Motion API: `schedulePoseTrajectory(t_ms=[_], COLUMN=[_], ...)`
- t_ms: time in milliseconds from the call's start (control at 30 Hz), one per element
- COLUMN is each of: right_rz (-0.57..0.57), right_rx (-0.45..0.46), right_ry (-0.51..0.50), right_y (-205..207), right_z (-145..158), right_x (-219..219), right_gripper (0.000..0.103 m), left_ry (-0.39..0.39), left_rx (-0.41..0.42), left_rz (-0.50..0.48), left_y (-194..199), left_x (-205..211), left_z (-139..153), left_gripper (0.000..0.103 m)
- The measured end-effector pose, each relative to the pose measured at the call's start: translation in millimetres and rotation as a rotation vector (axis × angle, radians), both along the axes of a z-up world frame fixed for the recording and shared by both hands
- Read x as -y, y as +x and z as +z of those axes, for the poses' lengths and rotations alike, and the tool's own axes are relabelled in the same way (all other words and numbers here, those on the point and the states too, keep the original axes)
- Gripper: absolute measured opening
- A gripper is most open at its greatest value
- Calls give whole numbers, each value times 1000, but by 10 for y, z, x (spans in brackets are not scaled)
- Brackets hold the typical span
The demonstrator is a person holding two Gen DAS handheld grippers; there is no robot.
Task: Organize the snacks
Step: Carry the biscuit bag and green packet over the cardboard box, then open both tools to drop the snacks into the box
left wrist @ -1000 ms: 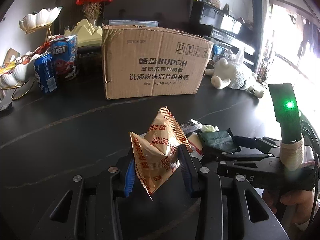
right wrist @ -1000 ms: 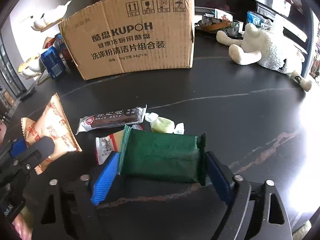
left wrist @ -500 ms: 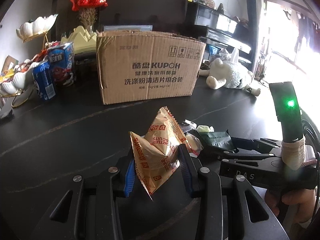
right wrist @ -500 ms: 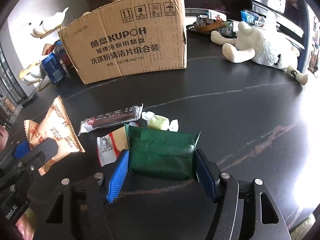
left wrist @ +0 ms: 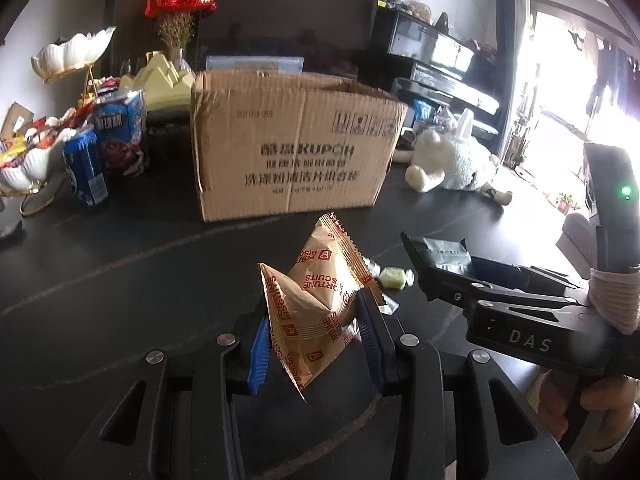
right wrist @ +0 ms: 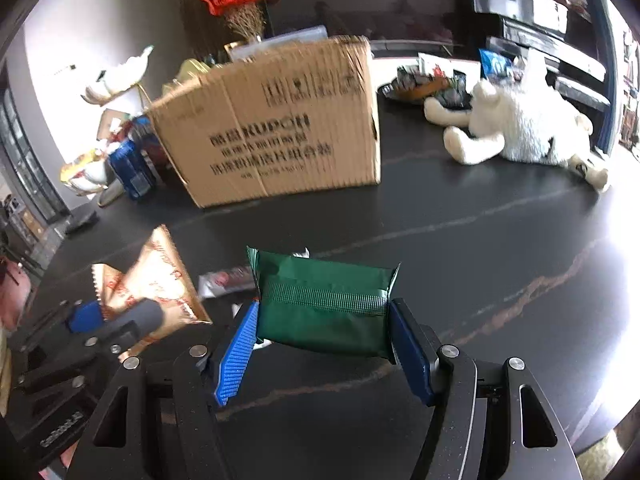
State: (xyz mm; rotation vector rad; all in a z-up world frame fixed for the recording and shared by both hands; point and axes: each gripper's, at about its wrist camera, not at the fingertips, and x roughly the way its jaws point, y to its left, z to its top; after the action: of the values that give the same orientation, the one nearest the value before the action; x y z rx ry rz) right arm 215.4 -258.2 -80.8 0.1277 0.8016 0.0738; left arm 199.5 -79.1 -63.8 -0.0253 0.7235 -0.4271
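Observation:
My left gripper (left wrist: 316, 340) is shut on a gold fortune biscuits packet (left wrist: 320, 304) and holds it above the black table. My right gripper (right wrist: 324, 344) is shut on a dark green snack packet (right wrist: 326, 304), also lifted off the table; it shows in the left wrist view (left wrist: 438, 254) too. An open cardboard box (left wrist: 292, 148) stands behind, also in the right wrist view (right wrist: 272, 132). A brown snack bar (right wrist: 226, 280) and a pale green candy (left wrist: 394, 278) lie on the table below the grippers.
Blue drink cans (left wrist: 86, 166) and white shell-shaped snack stands (left wrist: 24, 160) sit at the left. A white plush toy (right wrist: 520, 128) lies at the right, with more packets (right wrist: 428, 80) behind it. The table (right wrist: 480, 260) is dark with pale veins.
Both grippers have risen with their packets and moved toward the box. The remaining snacks stay on the table below.

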Motion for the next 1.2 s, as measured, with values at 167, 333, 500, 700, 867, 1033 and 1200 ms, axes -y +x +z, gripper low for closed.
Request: schedulePoseTrajectory(t_ms=[167, 333, 500, 700, 867, 1033, 1200], right_rz=[9, 13, 16, 31, 44, 69, 81], right_rx=[61, 116, 186, 232, 266, 279, 293], right_ry=[10, 22, 18, 28, 12, -23, -35], right_y=[25, 105, 243, 416, 572, 789, 989], right_z=[265, 516, 816, 1084, 1268, 1392, 1497], right_x=[-2, -22, -59, -107, -144, -177, -199], right_gripper=[66, 66, 66, 66, 66, 66, 66], left_ry=[16, 19, 25, 22, 34, 42, 45], left_rx=[72, 119, 171, 210, 235, 241, 223], left_rz=[2, 5, 23, 35, 44, 52, 50], left_y=[33, 126, 265, 462, 651, 844, 1085], left_x=[-7, -32, -72, -111, -119, -122, -123], left_z=[279, 538, 806, 1092, 1273, 1374, 1412], left_gripper=[39, 39, 39, 39, 39, 39, 39])
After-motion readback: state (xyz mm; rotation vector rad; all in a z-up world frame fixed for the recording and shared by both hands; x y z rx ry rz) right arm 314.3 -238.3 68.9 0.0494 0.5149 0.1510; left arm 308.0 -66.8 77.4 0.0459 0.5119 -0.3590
